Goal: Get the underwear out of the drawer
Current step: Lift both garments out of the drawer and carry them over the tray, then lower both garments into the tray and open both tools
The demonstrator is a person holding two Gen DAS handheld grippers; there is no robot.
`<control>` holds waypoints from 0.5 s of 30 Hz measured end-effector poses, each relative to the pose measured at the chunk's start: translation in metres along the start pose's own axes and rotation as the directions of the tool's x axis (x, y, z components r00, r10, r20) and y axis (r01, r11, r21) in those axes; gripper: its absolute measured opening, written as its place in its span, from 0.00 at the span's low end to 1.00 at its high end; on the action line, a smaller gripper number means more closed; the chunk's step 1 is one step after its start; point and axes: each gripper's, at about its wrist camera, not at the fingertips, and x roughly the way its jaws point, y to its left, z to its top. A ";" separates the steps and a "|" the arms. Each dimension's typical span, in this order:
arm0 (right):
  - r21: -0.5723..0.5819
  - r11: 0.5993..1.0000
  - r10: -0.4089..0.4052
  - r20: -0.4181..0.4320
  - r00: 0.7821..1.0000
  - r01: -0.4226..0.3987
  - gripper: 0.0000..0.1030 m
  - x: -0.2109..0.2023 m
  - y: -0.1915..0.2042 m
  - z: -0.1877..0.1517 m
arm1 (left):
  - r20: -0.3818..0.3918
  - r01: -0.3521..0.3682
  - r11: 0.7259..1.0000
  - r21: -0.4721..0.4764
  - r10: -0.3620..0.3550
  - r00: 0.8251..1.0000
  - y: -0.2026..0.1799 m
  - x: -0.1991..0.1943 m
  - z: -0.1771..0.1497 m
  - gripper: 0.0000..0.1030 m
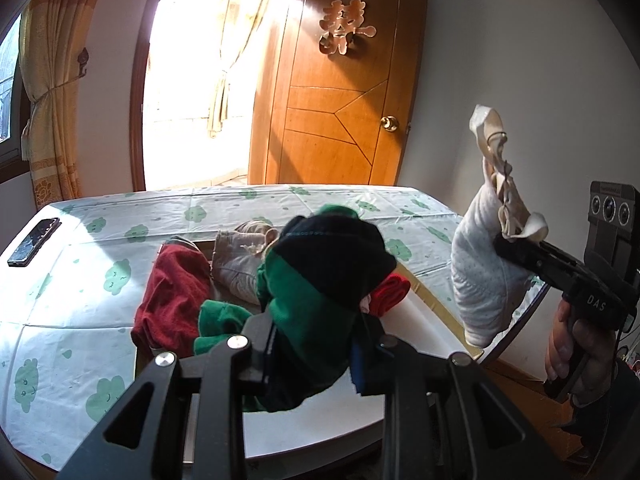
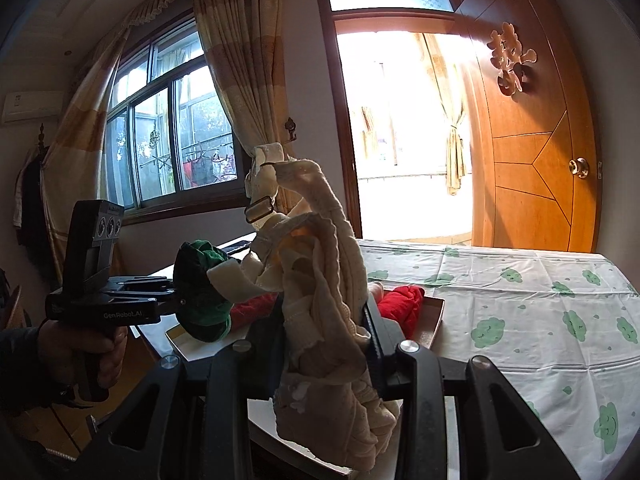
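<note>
Lift-out step: left gripper (image 1: 316,344) fingers pinch green-black underwear (image 1: 320,280), right gripper (image 2: 324,360) fingers pinch cream bra (image 2: 320,280), both above drawer (image 2: 434,316). Next: carry clear & put on counter (image 2: 520,320).

1. This is a bedroom in a lived-in home: a wide bed covered by a white sheet printed with green smiling clouds (image 1: 100,240) fills the middle of the room.
2. A warm orange wooden door with a brass knob (image 1: 336,120) stands open onto a sunlit balcony and carries a cut-out double-happiness ornament (image 1: 347,27).
3. Yellow checked curtains tied back at the sides (image 2: 236,92) frame a dark-framed sliding window (image 2: 168,140).
4. A white wall-mounted air conditioner (image 2: 32,106) hangs high in the corner, and a dark garment (image 2: 32,200) hangs below it.
5. A black phone (image 1: 34,242) lies on the sheet.
</note>
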 end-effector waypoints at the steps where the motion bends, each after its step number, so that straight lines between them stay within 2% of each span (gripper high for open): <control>1: 0.006 1.000 -0.001 -0.002 1.000 0.001 0.35 0.002 -0.002 0.002 | 0.000 -0.005 1.000 0.003 0.005 1.000 0.000 0.001 0.002 0.25; 8: 0.090 0.996 0.011 -0.026 1.000 -0.009 0.35 0.020 -0.019 0.018 | -0.004 -0.024 1.000 0.009 0.024 1.000 0.007 0.010 0.017 0.25; 15: 0.208 0.978 0.041 -0.074 0.996 -0.025 0.35 0.050 -0.037 0.028 | -0.021 -0.050 0.997 -0.066 0.049 0.999 0.035 0.023 0.032 0.25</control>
